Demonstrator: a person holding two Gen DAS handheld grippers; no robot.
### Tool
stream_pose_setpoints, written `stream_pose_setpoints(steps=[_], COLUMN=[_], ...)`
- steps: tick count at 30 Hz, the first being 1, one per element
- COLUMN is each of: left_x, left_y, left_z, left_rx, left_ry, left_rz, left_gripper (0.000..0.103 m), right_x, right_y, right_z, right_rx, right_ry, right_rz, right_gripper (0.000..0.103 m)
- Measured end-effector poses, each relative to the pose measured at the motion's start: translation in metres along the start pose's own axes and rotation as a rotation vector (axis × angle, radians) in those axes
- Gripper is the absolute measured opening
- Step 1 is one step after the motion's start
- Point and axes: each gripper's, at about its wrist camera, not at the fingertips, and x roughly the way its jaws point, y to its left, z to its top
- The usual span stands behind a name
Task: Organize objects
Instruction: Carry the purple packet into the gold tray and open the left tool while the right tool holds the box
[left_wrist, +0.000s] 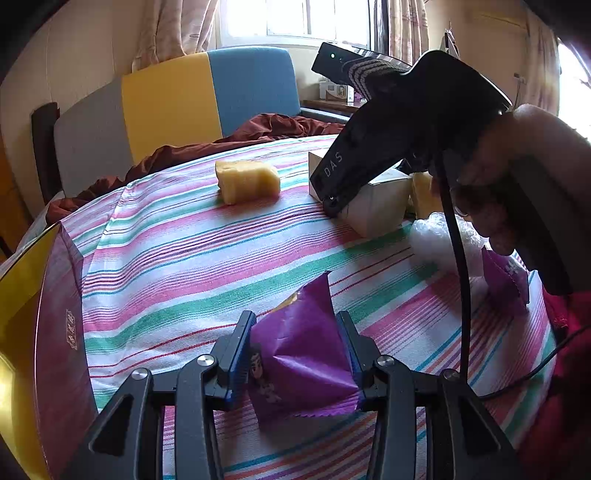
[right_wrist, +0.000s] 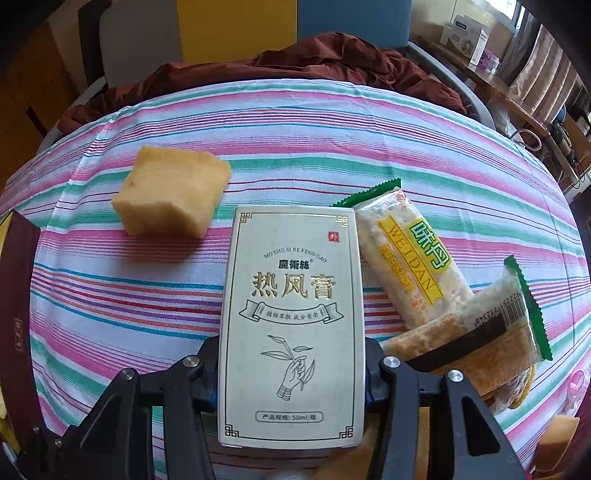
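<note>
My left gripper (left_wrist: 297, 354) is shut on a purple snack packet (left_wrist: 301, 363), held low over the striped tablecloth. My right gripper (right_wrist: 291, 363) is shut on a white carton with Chinese print (right_wrist: 291, 325); in the left wrist view that carton (left_wrist: 380, 201) shows at the far right under the right gripper's black body. A yellow sponge block (left_wrist: 246, 180) lies on the cloth, also in the right wrist view (right_wrist: 171, 190). Two green-edged rice cracker packets (right_wrist: 406, 254) (right_wrist: 491, 332) lie right of the carton.
A dark red and gold box (left_wrist: 48, 332) stands at the left edge, also seen in the right wrist view (right_wrist: 16, 295). A second purple packet (left_wrist: 504, 282) and white bubble wrap (left_wrist: 436, 236) lie at the right. A chair with red cloth (left_wrist: 258, 129) stands behind the table.
</note>
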Motion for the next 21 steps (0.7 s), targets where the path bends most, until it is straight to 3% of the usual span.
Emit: stream_pose_setpoints(steps=[12, 14, 15, 18, 21], left_x=[-0.001, -0.005, -0.011, -0.050, -0.095], left_y=[0.000, 0.001, 0.003, 0.011, 0.045], left_z=[0.000, 0.004, 0.006, 0.020, 0.034], left_rx=[-0.006, -0.012, -0.029, -0.034, -0.092], left_ry=[0.002, 0.037, 0.055, -0.008, -0.027], left_rz=[0.009, 0.009, -0.017, -0.043, -0.071], left_gripper=[0.040, 0.039, 0.038, 0.038, 0.038], right_x=[0.009, 0.011, 0.012, 0.014, 0.005], right_y=[0.011, 0.011, 0.009, 0.007, 0.015], right_z=[0.005, 0.005, 0.005, 0.006, -0.001], right_rx=[-0.022, -0.032, -0.036, -0.045, -0.058], right_ry=[-0.009, -0.016, -0.020, -0.026, -0.033], right_rz=[-0.010, -0.009, -0.009, -0.013, -0.027], right_gripper=[0.052, 0.052, 0.052, 0.052, 0.052])
